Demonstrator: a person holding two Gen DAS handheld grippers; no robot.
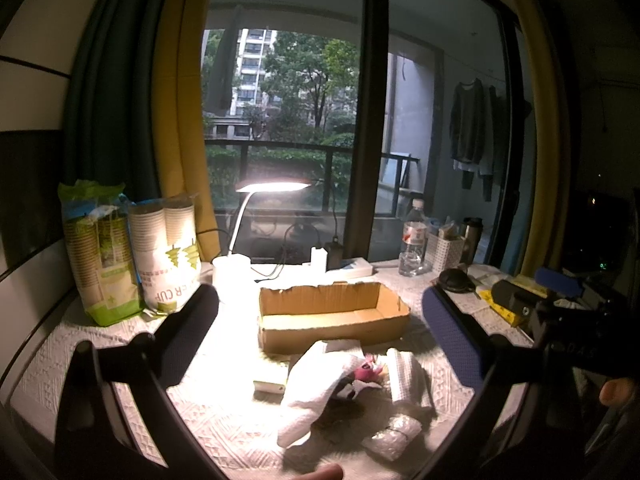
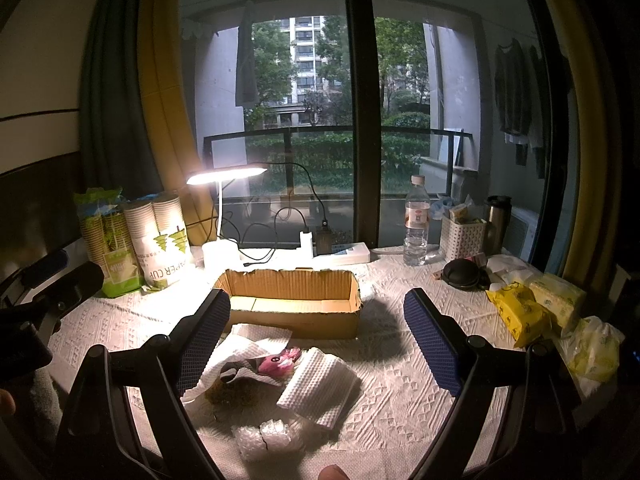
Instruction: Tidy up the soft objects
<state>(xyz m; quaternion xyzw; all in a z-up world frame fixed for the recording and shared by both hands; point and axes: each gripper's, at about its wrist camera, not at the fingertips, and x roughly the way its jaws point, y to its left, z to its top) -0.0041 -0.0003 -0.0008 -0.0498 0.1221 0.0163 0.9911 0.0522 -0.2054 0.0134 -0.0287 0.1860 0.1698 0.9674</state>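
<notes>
Two claws spread, empty: left claw [image 1: 320,320], right claw [image 2: 318,338] | soft pile — white cloth [image 1: 316,384], pink toy [image 2: 280,362], folded towel [image 2: 320,388], bubble wrap [image 2: 266,438] — lies on surface [image 2: 400,360] near us | cardboard box [image 2: 292,300] just beyond, long axis left-right | we judge right claw nearer the towel.

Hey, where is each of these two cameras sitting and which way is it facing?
Left wrist: on the left claw, facing the window over the cardboard box; its open fingers show, right claw at right.
Right wrist: on the right claw, same heading; left claw at left.
Shared: box, desk lamp, soft pile.
</notes>
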